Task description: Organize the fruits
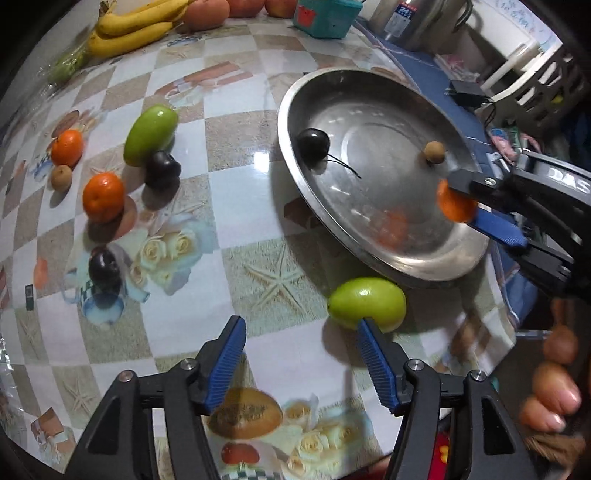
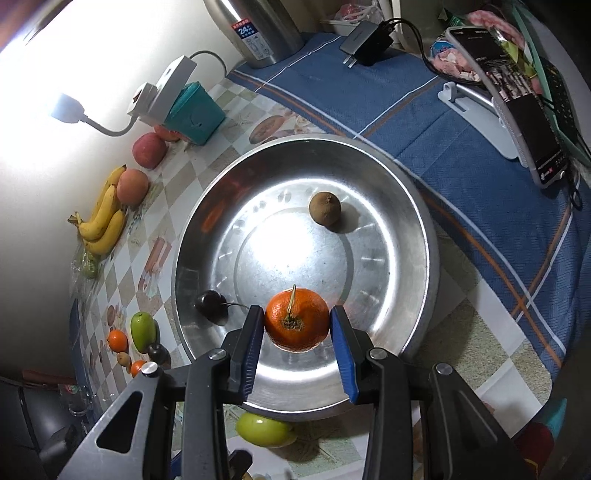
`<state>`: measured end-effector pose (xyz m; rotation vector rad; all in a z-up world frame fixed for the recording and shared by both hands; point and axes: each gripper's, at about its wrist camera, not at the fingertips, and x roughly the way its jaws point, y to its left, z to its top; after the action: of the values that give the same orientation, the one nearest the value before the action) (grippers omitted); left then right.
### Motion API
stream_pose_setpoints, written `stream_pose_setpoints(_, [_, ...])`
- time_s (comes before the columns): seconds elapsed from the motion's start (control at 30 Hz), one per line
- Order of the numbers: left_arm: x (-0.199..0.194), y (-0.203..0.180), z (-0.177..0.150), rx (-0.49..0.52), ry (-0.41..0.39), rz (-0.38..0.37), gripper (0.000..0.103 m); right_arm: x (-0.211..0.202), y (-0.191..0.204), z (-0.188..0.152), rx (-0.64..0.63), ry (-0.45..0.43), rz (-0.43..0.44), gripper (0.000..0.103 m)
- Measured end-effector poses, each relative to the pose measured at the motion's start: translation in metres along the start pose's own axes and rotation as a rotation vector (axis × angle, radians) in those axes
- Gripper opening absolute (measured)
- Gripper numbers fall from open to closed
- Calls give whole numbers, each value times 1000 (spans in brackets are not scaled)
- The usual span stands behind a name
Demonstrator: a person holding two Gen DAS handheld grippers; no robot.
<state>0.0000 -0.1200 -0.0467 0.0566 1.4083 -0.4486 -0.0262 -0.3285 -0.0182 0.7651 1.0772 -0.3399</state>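
My right gripper (image 2: 296, 318) is shut on an orange tangerine (image 2: 297, 328) and holds it just above the near side of the steel basin (image 2: 424, 236). A brown longan (image 2: 325, 212) and a dark cherry (image 2: 210, 302) lie in the basin. In the left wrist view my left gripper (image 1: 300, 322) stands open over the tablecloth with nothing between its pads. A green fruit (image 1: 367, 304) lies just past its right fingertip, in front of the basin (image 1: 295, 122). Further left lie two tangerines (image 1: 103, 197), a second green fruit (image 1: 151, 134), two dark plums (image 1: 162, 170) and a longan (image 1: 61, 177).
Bananas (image 1: 136, 29), peaches and a teal box (image 1: 325, 16) line the far edge by the wall. A steel kettle (image 2: 258, 26), a charger (image 2: 369, 42) and a phone on a stand (image 2: 517, 110) sit on the blue cloth behind the basin. A person's fingers (image 1: 554, 391) show at lower right.
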Motion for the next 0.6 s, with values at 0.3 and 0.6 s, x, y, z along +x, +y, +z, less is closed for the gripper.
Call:
stream_pose_setpoints(0.3, [-8,-22,2,110,-47,-65,68,-2,-5,0,14,3,1,38])
stream_pose_setpoints(0.6, [16,-58,3,266,-51,46,68,-1,-9,2,25,5,-1,38])
